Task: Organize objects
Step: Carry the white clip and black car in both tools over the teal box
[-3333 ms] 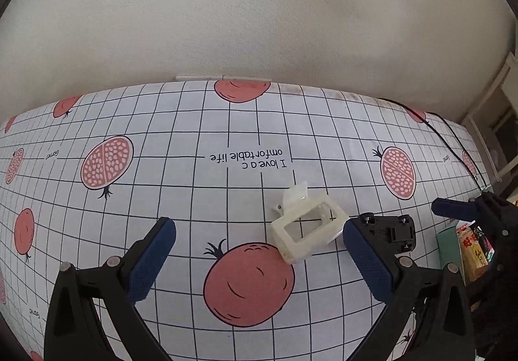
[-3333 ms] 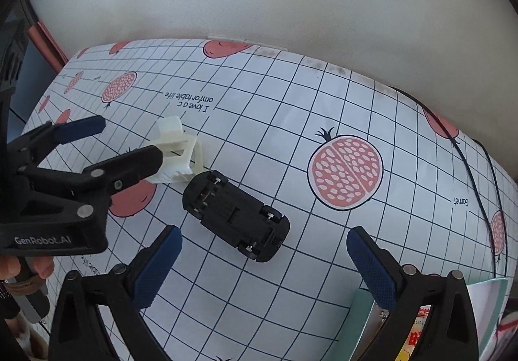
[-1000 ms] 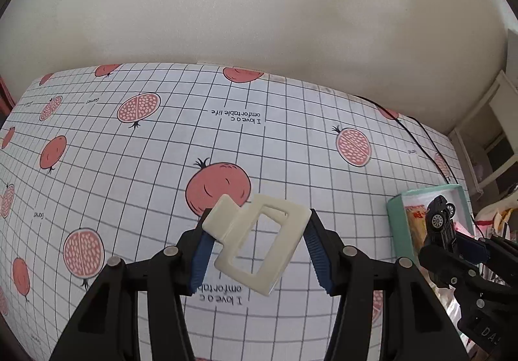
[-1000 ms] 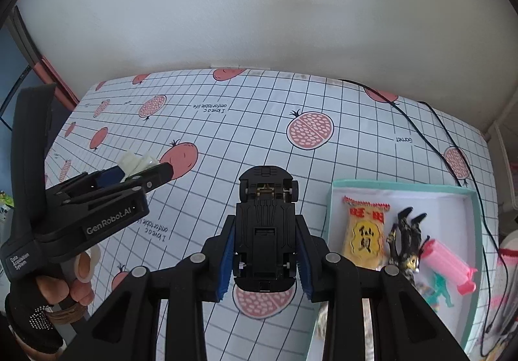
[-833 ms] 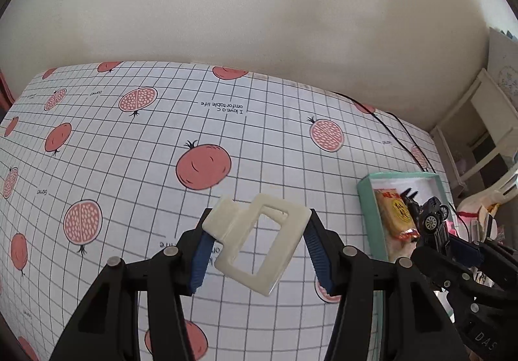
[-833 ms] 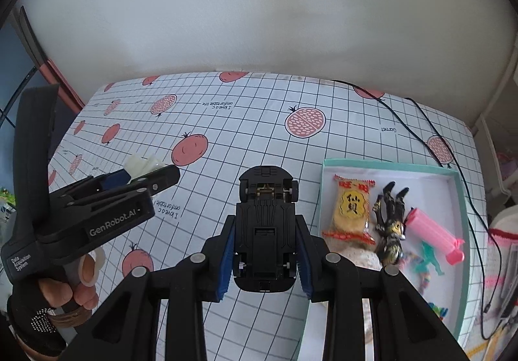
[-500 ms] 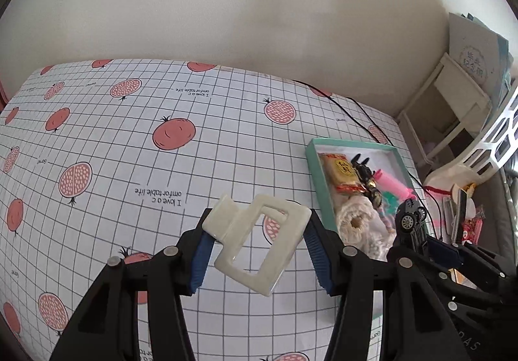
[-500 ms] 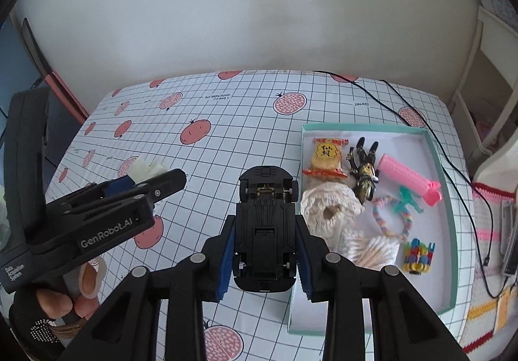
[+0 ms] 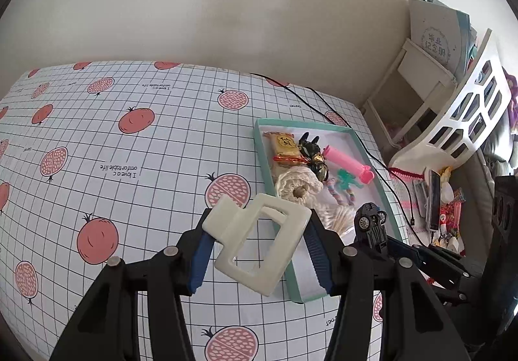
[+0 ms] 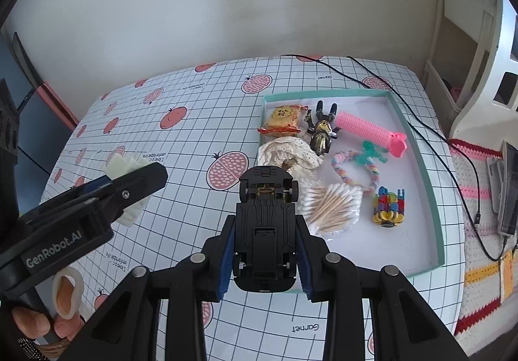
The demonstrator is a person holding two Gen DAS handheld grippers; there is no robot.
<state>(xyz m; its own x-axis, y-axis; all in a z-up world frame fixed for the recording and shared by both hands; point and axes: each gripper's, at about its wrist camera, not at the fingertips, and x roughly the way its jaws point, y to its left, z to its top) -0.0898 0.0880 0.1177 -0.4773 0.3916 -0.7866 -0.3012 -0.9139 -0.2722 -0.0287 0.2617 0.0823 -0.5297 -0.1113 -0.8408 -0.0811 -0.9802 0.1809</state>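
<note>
Tray (image 10: 417,134): mostly filled. Outstanding: hair clip (image 9: 259,242) clamped in left tongs (image 9: 255,251); toy car (image 10: 266,228) clamped in right tongs (image 10: 265,260), both aloft.

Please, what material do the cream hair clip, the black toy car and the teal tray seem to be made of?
The hair clip, shut in the left gripper, looks like moulded plastic, smooth with a soft sheen. The toy car, in the right gripper, shows a matte black plastic underside with ribs. The tray seems to be cardboard, with thin flat walls, though I cannot be sure.
</note>
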